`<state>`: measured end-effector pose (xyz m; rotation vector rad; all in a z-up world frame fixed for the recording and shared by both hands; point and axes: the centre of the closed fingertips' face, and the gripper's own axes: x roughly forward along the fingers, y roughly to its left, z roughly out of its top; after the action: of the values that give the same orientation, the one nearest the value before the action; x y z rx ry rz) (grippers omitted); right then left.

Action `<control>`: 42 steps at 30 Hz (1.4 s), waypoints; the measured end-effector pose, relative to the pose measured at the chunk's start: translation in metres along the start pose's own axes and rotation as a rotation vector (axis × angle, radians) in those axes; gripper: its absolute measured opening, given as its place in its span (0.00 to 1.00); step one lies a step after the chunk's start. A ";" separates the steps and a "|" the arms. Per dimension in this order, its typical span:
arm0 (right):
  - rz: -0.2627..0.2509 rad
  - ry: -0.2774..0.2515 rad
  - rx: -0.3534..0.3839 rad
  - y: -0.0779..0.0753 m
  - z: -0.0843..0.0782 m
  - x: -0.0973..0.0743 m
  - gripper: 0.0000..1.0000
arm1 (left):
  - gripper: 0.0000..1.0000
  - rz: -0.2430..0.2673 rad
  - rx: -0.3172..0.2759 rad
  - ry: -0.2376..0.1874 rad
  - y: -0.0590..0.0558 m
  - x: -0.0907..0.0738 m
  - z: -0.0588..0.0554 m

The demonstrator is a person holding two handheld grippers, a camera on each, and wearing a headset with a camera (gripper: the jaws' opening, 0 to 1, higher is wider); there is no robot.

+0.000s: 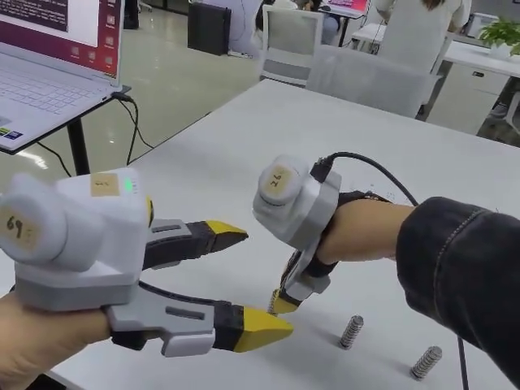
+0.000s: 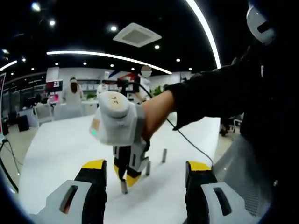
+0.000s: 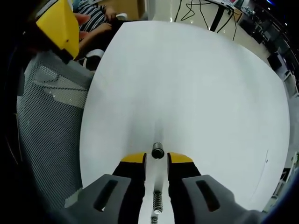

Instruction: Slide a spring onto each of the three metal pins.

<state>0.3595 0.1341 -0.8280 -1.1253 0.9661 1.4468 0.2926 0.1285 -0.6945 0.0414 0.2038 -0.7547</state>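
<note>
The right gripper (image 1: pixel 281 304) points down at the table (image 1: pixel 349 146), its jaws nipped on what looks like a spring-sleeved pin (image 3: pixel 157 151). Two loose springs (image 1: pixel 351 331) sit just to its right. The left gripper (image 1: pixel 265 283) gapes wide at near left.

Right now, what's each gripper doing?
Left gripper: open, holding nothing.
Right gripper: closed on a spring.
</note>
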 end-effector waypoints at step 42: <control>-0.072 -0.176 0.068 0.009 -0.009 -0.047 0.28 | 0.65 -0.021 0.006 0.023 -0.005 0.003 -0.004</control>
<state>0.3537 0.1132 -0.7847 -0.9571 0.8366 1.4187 0.2907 0.1229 -0.6985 0.0533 0.2239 -0.7759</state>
